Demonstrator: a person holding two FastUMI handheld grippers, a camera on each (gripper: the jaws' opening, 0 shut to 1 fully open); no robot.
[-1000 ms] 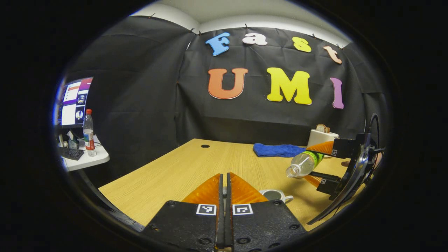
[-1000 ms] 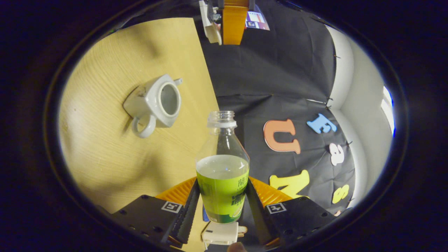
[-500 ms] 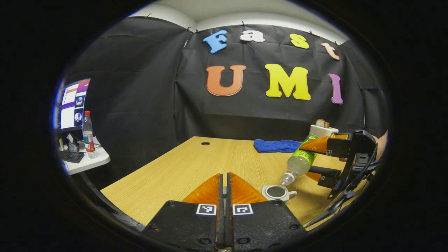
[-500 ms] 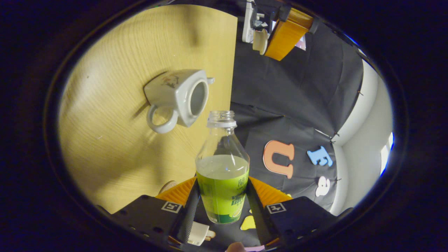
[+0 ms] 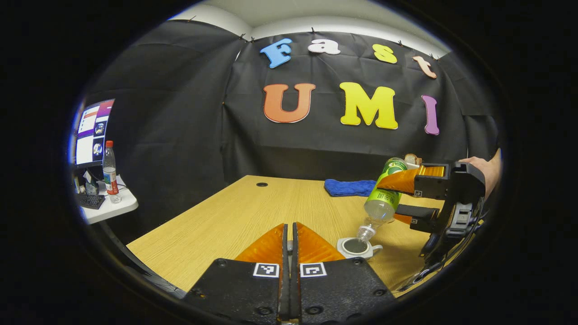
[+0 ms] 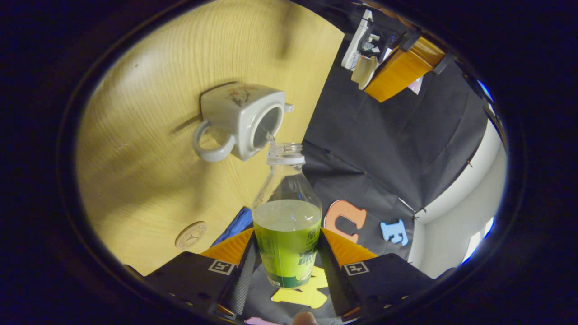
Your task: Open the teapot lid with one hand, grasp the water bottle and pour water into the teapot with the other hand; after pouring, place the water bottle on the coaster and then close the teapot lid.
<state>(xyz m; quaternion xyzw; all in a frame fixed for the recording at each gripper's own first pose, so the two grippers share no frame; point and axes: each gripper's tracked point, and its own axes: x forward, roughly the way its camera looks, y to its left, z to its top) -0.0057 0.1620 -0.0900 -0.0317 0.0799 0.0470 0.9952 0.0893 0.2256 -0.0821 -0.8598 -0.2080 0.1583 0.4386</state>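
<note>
Right tool point(image 6: 287, 253) pinching water bottle point(image 6: 287, 225), tilted neck-down over open teapot point(image 6: 241, 119) at upper centre on worktop point(image 6: 149, 149). Left tool point(image 5: 291, 241) pressed together, holding teapot lid point(image 6: 361, 71). Coaster point(image 6: 191, 234) lower left.

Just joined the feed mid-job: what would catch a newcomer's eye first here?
The green-labelled water bottle, gripped in the right claw and tipped mouth-down over the open white teapot on the wooden table. The left claw holds the lid off to the side.
</note>
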